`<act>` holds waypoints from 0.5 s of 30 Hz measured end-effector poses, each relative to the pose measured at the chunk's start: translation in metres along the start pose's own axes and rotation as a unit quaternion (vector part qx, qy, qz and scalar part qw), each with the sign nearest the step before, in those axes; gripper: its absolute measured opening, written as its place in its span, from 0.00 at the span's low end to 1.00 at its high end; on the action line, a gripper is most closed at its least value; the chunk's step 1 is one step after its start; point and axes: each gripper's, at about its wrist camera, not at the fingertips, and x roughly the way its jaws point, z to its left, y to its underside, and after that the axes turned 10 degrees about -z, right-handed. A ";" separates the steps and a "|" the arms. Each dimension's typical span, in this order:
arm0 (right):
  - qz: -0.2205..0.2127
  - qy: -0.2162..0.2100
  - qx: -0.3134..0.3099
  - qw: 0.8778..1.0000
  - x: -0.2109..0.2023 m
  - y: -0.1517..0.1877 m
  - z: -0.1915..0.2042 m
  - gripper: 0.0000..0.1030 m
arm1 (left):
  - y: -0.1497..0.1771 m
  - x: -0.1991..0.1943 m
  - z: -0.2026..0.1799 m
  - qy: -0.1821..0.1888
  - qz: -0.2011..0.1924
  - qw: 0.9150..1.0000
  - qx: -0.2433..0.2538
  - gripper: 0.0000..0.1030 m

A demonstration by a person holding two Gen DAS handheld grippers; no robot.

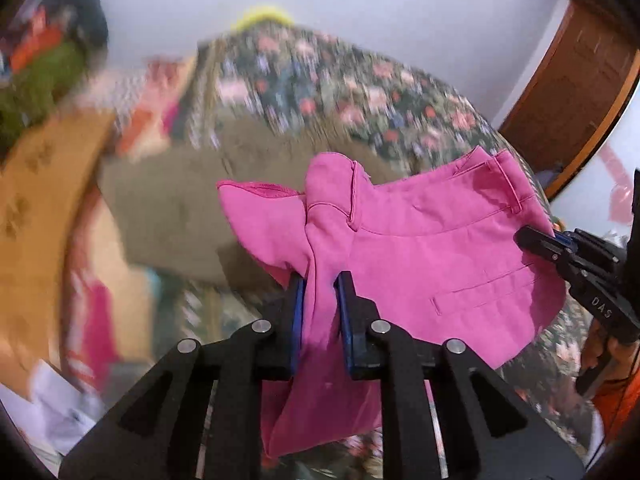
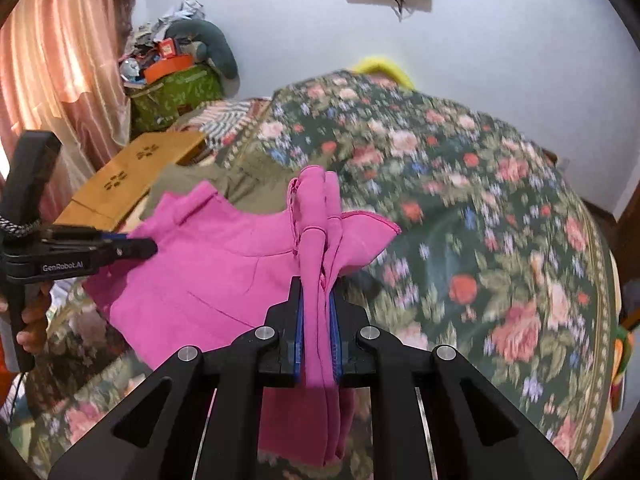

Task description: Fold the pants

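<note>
The pink pants point(image 1: 432, 248) hang stretched between both grippers above a bed with a floral cover point(image 1: 320, 76). My left gripper point(image 1: 320, 280) is shut on a bunched fold of the pink fabric, which bulges up over its fingertips and drapes below. The right gripper point(image 1: 528, 238) appears at the far right of the left wrist view, pinching the waistband edge. In the right wrist view, my right gripper point(image 2: 318, 284) is shut on a bunched fold of the pants point(image 2: 216, 256). The left gripper point(image 2: 140, 248) grips the opposite side there, with a hand point(image 2: 34, 320) below it.
An olive-brown garment point(image 1: 180, 208) lies on the bed beneath the pants. A tan cardboard box point(image 2: 132, 172) and a green bag point(image 2: 176, 92) piled with clutter stand at the left. Pink curtains point(image 2: 60, 52) hang beyond. A wooden door point(image 1: 572, 92) is at the right.
</note>
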 end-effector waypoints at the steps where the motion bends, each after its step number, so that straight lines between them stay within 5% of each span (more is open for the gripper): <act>1: -0.006 -0.003 0.002 1.000 0.002 -0.006 0.001 0.09 | -0.007 -0.004 0.002 -0.008 -0.012 1.000 0.005 0.16; 9: -0.039 -0.008 -0.014 0.999 0.054 -0.057 0.020 0.09 | -0.053 0.017 0.044 -0.083 -0.069 0.994 0.014 0.16; 15: -0.005 -0.016 -0.013 1.000 0.114 -0.061 0.025 0.09 | -0.043 0.068 0.073 -0.131 -0.035 0.991 0.009 0.16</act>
